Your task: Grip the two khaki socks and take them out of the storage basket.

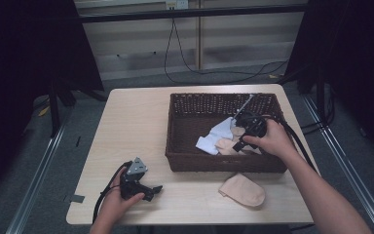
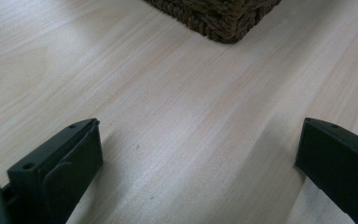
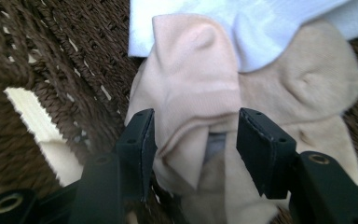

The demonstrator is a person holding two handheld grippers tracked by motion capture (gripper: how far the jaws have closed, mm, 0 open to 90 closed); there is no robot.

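Your right gripper (image 3: 193,128) is down in the wicker basket (image 1: 185,146) with its jaws half open, straddling the cuff of a peach sock (image 3: 191,93). The fabric bunches between the pads, touching the left one, not yet clamped. Push slightly deeper so both cuff layers sit between the jaws, avoiding the white sock (image 3: 261,28) beyond them, then close. Your left gripper (image 2: 198,154) rests wide open, nothing but table (image 2: 168,93) between its jaws.

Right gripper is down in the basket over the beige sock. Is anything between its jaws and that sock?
Nothing visible. In the right gripper view the right gripper straddles a raised fold of the beige sock, with bare cloth between the jaws. The white sock lies beyond them, overlapping the far end of the pile inside the basket.
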